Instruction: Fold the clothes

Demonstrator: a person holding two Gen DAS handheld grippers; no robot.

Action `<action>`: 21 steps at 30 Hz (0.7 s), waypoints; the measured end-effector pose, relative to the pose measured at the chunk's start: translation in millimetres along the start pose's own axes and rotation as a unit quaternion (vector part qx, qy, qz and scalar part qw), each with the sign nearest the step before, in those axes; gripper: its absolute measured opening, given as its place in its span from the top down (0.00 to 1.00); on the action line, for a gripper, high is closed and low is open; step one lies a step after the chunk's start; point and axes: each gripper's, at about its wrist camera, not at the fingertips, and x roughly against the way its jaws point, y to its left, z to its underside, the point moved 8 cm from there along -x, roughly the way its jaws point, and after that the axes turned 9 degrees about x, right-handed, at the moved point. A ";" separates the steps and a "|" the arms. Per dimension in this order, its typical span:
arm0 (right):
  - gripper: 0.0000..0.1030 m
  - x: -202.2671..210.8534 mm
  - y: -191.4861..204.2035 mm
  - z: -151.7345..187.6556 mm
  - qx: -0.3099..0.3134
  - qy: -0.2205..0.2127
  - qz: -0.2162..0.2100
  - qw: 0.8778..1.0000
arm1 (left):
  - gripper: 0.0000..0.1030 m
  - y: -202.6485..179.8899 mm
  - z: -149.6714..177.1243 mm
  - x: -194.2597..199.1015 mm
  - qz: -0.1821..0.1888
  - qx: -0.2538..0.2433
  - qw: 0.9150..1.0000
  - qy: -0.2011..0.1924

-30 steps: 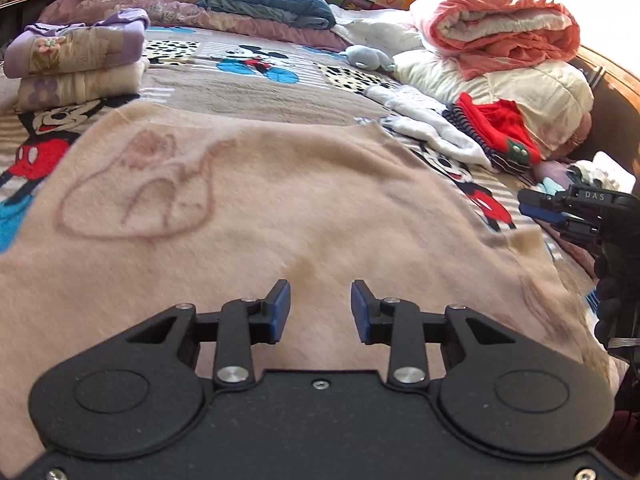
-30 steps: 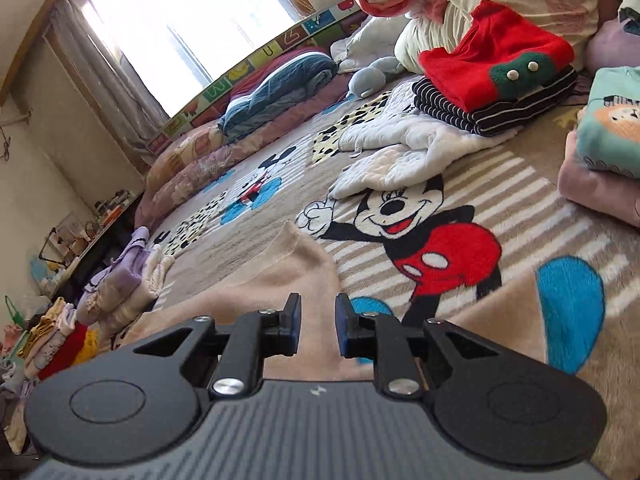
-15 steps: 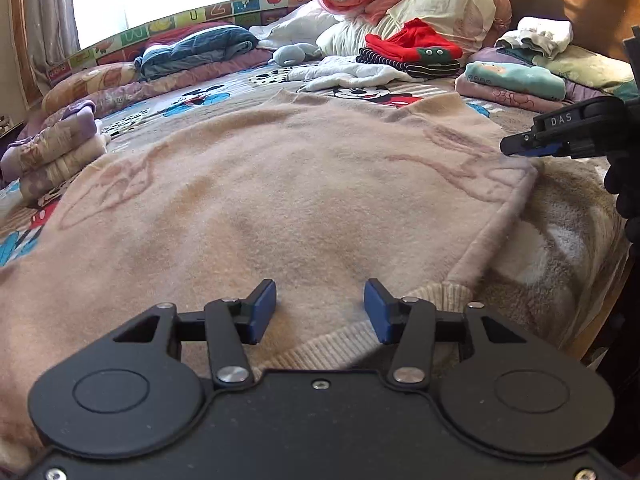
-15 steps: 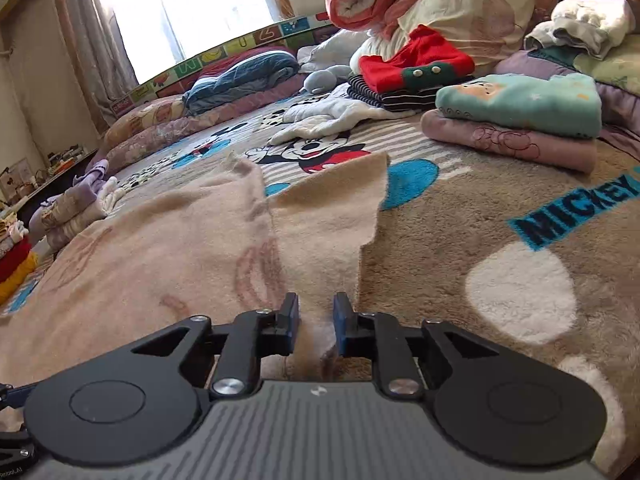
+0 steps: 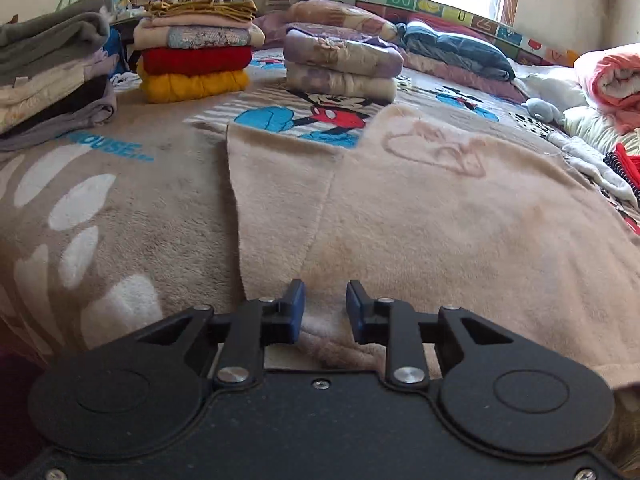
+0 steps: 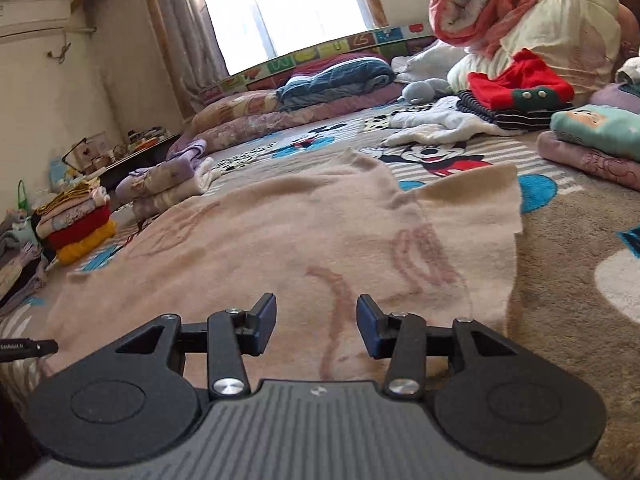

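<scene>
A beige fleece sweater (image 5: pixel 420 208) with a faint pink drawing lies spread flat on the bed, sleeves out; it also shows in the right wrist view (image 6: pixel 280 240). My left gripper (image 5: pixel 325 306) is open and empty, low over the sweater's near hem close to its left sleeve (image 5: pixel 272 184). My right gripper (image 6: pixel 316 322) is open and empty over the near hem by the right sleeve (image 6: pixel 472 216). The tip of the left gripper (image 6: pixel 24 349) shows at the right wrist view's left edge.
Folded stacks stand on the Mickey Mouse blanket (image 5: pixel 120 208): grey (image 5: pixel 52 80), red and yellow (image 5: pixel 196 60), lilac (image 5: pixel 340 64). More folded clothes (image 6: pixel 592 136), a red and striped pile (image 6: pixel 520 96) and bedding (image 6: pixel 520 20) lie at the right.
The right gripper, nearly shut before, has opened wide over the hem. The left gripper swung left along the hem, from the right side toward the left sleeve, and narrowed slightly.
</scene>
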 end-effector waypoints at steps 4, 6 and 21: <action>0.55 -12.7 42.1 5.4 0.066 0.016 -0.034 0.997 | 0.70 -41.2 9.2 13.3 0.058 -0.057 0.997 -0.015; 0.55 -19.3 61.7 11.6 0.107 0.026 -0.045 0.993 | 0.70 -66.1 15.8 20.6 0.094 -0.093 0.991 -0.024; 0.49 11.7 87.3 44.6 0.182 0.066 -0.058 0.979 | 0.52 -133.4 66.1 12.8 0.196 -0.216 0.955 0.047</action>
